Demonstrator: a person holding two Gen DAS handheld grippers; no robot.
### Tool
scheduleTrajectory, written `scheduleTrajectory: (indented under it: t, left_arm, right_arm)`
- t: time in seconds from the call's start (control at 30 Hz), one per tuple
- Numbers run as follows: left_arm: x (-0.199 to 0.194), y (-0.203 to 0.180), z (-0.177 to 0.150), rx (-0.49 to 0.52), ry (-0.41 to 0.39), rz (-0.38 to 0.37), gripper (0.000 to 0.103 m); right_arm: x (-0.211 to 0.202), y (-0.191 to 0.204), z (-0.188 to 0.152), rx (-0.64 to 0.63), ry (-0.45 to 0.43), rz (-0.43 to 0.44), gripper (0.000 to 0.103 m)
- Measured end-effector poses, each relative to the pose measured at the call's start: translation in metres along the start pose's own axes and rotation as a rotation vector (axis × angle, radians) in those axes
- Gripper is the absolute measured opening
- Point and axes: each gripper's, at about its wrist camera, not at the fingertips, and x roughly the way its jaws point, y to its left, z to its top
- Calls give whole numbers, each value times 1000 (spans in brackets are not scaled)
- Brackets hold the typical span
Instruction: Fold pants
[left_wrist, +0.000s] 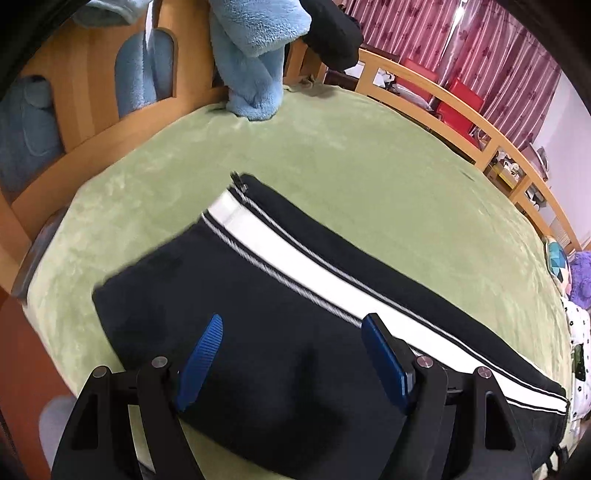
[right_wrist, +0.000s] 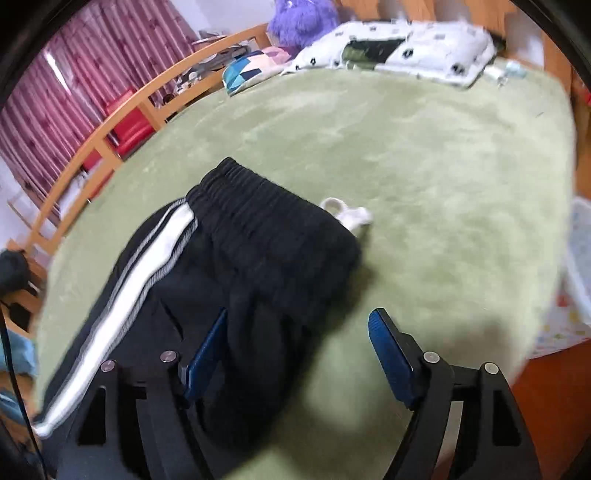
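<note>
pants (left_wrist: 288, 332) amid open green blanket (left_wrist: 332, 155)

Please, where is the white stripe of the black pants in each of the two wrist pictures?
Left wrist view: the white stripe runs diagonally from upper centre-left down to the right edge, passing the right blue finger.
Right wrist view: the white stripe runs from the waistband down to the lower left.
Shared landmark: the wooden bed rail before pink curtains.

We see a green plush bedspread (right_wrist: 424, 147), a fluffy blue garment (left_wrist: 255, 55) hanging at the wooden bed frame (left_wrist: 443, 99), pink striped curtains (left_wrist: 461, 40) beyond.
</note>
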Motion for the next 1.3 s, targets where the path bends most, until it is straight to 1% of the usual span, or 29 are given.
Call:
scheduleTrajectory:
  t: [0.07,0.13,0.17,0.23,0.27,0.33,0.37,0.43,0.47,0.5,0.53,0.57,0.63,0.67,0.73,0.77,0.8,0.83,0.87,0.9,0.93,0.97,1.0,1.03,1.1,1.13,1.17,1.23,1.3]
  left_arm:
    - [8,4,12,28,-15,26,76]
    - [20,12,31,36,-29,54,76]
    - [23,14,37,33,-35,58,76]
    - [37,22,56,36,-50,64,76]
    - [44,25,64,39,-51,82,76]
    - [63,32,80,32,-41,100,76]
    - [72,33,85,26,-22,97,76]
    - [96,34,91,21,28,56,76]
    - [105,33,92,26,49,49,59]
    - [117,32,93,38,69,63,44]
    - [121,34,94,43,65,83,33]
    - [123,39,95,22,54,59,30]
    - [121,56,99,-62,26,-17,28]
    - [120,61,100,-83,24,-38,27]
    - [123,63,100,-89,30,-46,28]
    - [124,60,99,-81,35,-40,29]
    - [125,57,100,-62,40,-33,31]
    - [123,53,101,-42,45,-22,35]
    - [120,51,101,-30,48,-17,40]
    - [114,49,101,-25,49,-7,44]
    - [106,46,101,-21,37,-2,51]
    - [98,45,101,-14,22,-7,58]
    - [91,44,101,-6,10,-14,61]
    - [82,42,100,4,-3,-20,64]
    - [67,39,97,24,-23,-31,65]
    - [60,39,94,35,-27,-37,69]
    - [54,38,90,43,-27,-43,73]
    - [44,39,79,64,-10,-52,73]
    - [37,43,67,79,10,-52,73]
  right_arm:
    - [-16,7,-9,-38,-8,-48,76]
    - [-30,19,-14,-59,-31,-68,76]
    - [-36,23,-15,-73,-46,-73,76]
    - [-50,45,-21,-120,-81,-74,76]
    - [-56,64,-24,-152,-100,-62,76]
    - [-56,99,-26,-199,-109,-26,76]
    - [-55,122,-29,-223,-106,-2,76]
    - [-44,159,-34,-262,-91,46,76]
    - [-37,180,-37,-286,-81,75,76]
    - [-28,200,-42,-313,-67,98,76]
    - [-20,218,-46,-339,-50,113,76]
    - [-8,237,-52,-369,-27,123,76]
    - [11,266,-58,-418,5,128,74]
    - [21,279,-59,-440,14,130,74]
    - [38,294,-60,-462,30,147,74]
    - [53,304,-59,-471,64,148,72]
    - [69,309,-59,-474,107,129,68]
    - [84,313,-57,-473,138,99,61]
    - [95,319,-57,-480,124,67,59]
    - [99,322,-56,-494,93,60,58]
    - [104,326,-54,-508,79,50,54]
    - [110,328,-50,-509,82,43,50]
    - [111,329,-47,-491,85,49,48]
    - [109,327,-43,-462,80,71,44]
    - [94,323,-38,-418,64,141,44]
    - [87,323,-39,-409,50,162,44]
    - [74,324,-44,-410,25,175,45]
    - [60,324,-50,-425,8,193,52]
    - [40,319,-59,-438,-2,205,54]
